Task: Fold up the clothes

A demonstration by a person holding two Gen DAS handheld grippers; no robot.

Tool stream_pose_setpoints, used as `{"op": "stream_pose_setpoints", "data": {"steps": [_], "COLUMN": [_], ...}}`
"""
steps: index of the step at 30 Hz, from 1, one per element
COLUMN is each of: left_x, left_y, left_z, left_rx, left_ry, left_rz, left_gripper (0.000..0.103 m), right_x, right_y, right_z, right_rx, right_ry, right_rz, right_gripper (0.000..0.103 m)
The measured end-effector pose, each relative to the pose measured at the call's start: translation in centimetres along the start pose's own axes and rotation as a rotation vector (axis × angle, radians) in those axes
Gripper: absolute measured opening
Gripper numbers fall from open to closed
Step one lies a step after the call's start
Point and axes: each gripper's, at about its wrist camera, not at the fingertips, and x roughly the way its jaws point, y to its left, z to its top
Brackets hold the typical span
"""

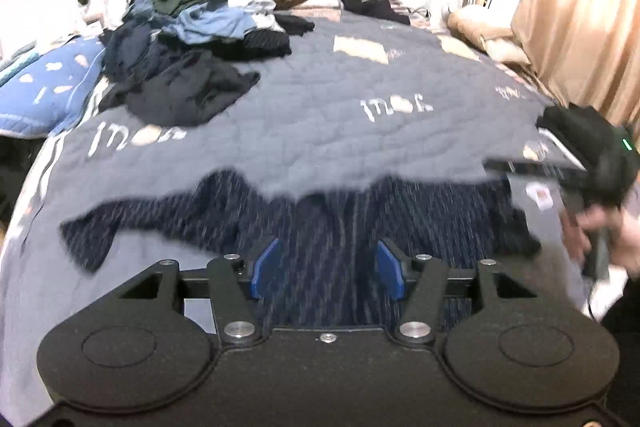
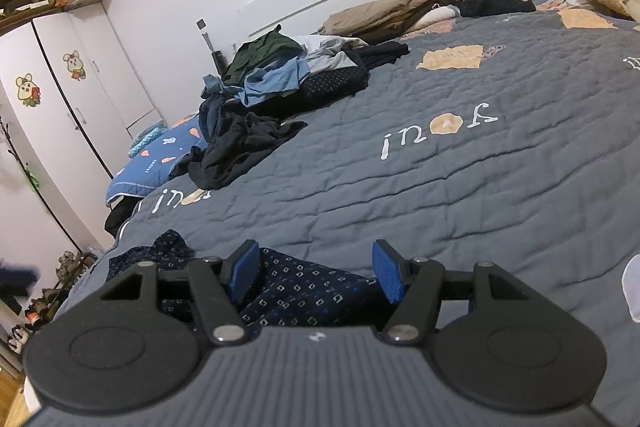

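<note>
Close in, the left gripper (image 1: 326, 269) is hovering with its fingers spread wide and empty over a dark patterned garment (image 1: 340, 227) that is lying rumpled at the near edge of the grey quilt (image 1: 320, 107). The right gripper (image 2: 314, 275) is likewise gaping, gripping nothing, just above the same cloth. Being thin and limp, it will likely sag and bunch, so pinching at corners or hems seems wisest. Farther back, a heap of unfolded clothes (image 1: 188, 39) is sitting near the headboard.
</note>
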Motion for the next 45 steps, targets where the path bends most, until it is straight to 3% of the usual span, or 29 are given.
{"op": "stream_pose_setpoints", "data": {"steps": [7,11,14,15,16,19,26,32,45], "left_x": [9.6,12.2,14.2,14.8,15.1,14.2,7.2,-0.8,0.9], "left_y": [2.9,5.4,5.9,6.0,5.8,4.8,3.3,4.0,-2.1], "left_z": [3.6,3.0,1.7,1.1,0.6,-0.7,-1.8,-1.8,-14.2], "left_rx": [-0.057,-0.084,-0.080,-0.072,-0.059,0.005,0.068,0.030,0.107], "left_ry": [0.083,0.155,0.239,0.268,0.280,0.247,0.132,0.029,0.413], "left_rz": [0.073,0.133,0.135,0.132,0.125,0.078,-0.006,-0.040,-0.126], "left_gripper": [0.053,0.053,0.053,0.050,0.035,0.017,0.013,0.013,0.014], "right_x": [0.3,0.3,0.6,0.7,0.8,0.8,0.6,0.5,0.0], "right_y": [-0.6,-0.6,-0.7,-0.7,-0.7,-0.7,-0.6,-0.5,0.4], "right_z": [0.2,0.3,0.2,0.2,0.1,0.1,0.1,0.1,0.1], "right_rx": [0.004,-0.006,-0.013,-0.016,-0.018,-0.017,-0.020,-0.018,-0.037], "right_ry": [0.008,0.012,0.024,0.029,0.033,0.037,0.036,0.033,0.035], "right_rz": [-0.011,-0.012,-0.016,-0.019,-0.022,-0.021,-0.013,-0.009,0.042], "right_gripper": [0.062,0.062,0.062,0.062,0.062,0.062,0.062,0.062,0.062]}}
